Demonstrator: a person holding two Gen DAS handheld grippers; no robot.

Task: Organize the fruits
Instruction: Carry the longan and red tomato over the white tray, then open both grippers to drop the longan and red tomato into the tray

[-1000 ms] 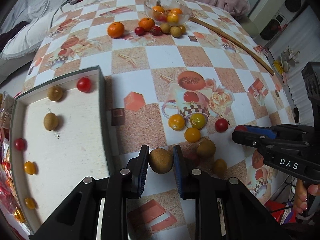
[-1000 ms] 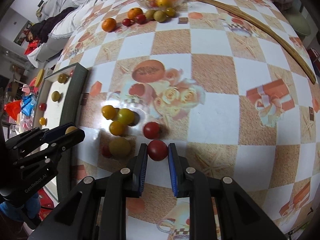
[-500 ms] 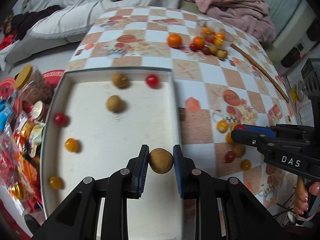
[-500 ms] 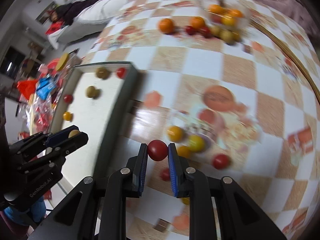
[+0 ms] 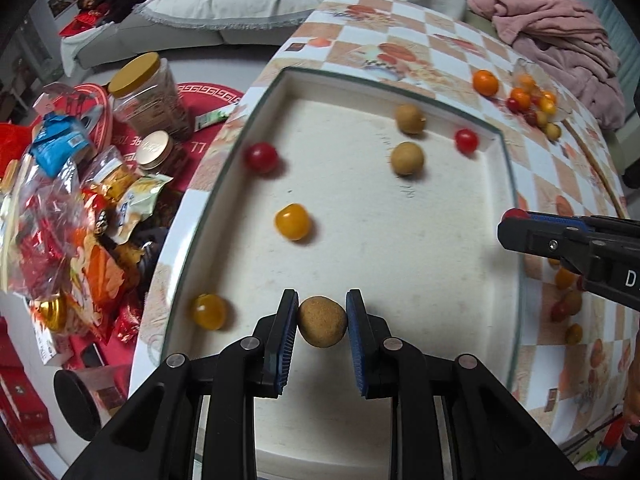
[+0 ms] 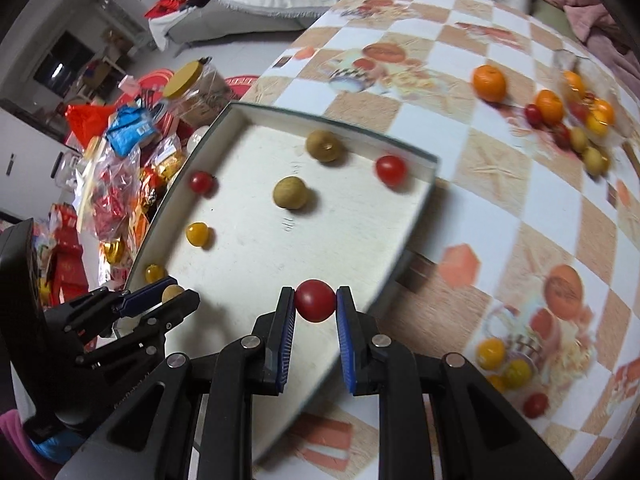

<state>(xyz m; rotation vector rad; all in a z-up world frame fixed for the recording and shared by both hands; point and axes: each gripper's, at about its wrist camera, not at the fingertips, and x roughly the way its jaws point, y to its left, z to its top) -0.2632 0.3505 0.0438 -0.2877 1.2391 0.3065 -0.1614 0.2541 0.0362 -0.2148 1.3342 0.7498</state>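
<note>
Both claws grip fruit — brown fruit (image 5: 322, 322), red tomato (image 6: 315, 301)

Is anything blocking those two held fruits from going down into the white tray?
Nothing visible does. The brown fruit and red tomato hang over bare tray floor; other fruits lie farther off.

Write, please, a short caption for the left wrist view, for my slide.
Left gripper holds a brown fruit over the white tray, beside the right gripper carrying a red tomato.
</note>
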